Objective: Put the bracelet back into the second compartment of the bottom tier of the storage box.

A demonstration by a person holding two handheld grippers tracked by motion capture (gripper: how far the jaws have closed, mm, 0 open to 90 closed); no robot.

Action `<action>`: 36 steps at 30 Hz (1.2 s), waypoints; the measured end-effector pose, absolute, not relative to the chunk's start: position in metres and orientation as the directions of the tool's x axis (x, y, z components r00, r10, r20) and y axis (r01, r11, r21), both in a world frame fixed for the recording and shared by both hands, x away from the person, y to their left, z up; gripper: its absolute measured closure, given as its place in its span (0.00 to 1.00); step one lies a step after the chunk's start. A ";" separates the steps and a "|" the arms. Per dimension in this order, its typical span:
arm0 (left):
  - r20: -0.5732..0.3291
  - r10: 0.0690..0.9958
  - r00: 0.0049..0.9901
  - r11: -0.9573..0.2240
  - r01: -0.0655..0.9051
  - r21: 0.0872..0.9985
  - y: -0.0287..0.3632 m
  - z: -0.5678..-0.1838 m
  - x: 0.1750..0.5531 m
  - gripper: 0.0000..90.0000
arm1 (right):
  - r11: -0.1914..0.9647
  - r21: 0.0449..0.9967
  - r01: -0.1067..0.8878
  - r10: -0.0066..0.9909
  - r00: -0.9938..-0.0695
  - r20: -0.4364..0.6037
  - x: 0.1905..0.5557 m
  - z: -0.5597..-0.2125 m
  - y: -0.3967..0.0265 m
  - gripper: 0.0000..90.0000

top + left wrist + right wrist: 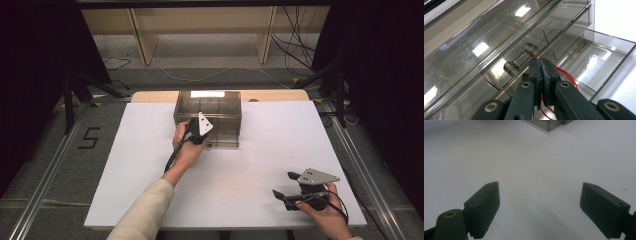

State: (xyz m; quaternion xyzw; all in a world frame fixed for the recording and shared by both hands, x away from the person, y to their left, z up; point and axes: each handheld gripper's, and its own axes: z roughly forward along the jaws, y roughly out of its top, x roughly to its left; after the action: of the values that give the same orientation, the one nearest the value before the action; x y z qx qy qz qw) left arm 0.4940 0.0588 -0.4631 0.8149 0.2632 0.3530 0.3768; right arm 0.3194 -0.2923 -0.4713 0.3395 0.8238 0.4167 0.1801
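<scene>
Clear smoky drawer box (216, 107) sits at 12 o'clock on the white table (150, 165), its drawer handle (521, 58) just ahead of the left gripper (541, 65), whose jaws are pressed together on nothing. Right gripper (283, 186) rests at 4 o'clock, well apart, jaws spread wide and empty

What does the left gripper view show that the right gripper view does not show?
Left gripper view alone: the left gripper, its jaws shut, close against the front of the clear drawer box, just beside the drawer's bar handle; a lower drawer stands pulled out. Right gripper view alone: the right gripper, jaws wide open with nothing between them. Both share the box, a corner in the right one, and the white table.
</scene>
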 end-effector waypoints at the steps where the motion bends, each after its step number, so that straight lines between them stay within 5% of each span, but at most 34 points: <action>1: 0.378 0.694 0.612 -0.579 0.163 0.799 0.059 -0.464 0.494 0.98 | 0.422 0.809 0.409 0.710 -0.705 -0.014 0.319 -0.471 -0.292 0.19; 36: 0.363 0.661 0.656 -0.632 0.226 0.742 0.055 -0.478 0.494 0.97 | 0.425 0.808 0.409 0.708 -0.706 -0.015 0.319 -0.471 -0.293 0.19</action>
State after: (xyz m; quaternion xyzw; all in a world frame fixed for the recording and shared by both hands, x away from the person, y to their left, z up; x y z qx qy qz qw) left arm 0.4936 0.0547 -0.4780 0.8444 0.2628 0.3205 0.3394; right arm 0.3192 -0.2926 -0.4713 0.3389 0.8246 0.4157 0.1798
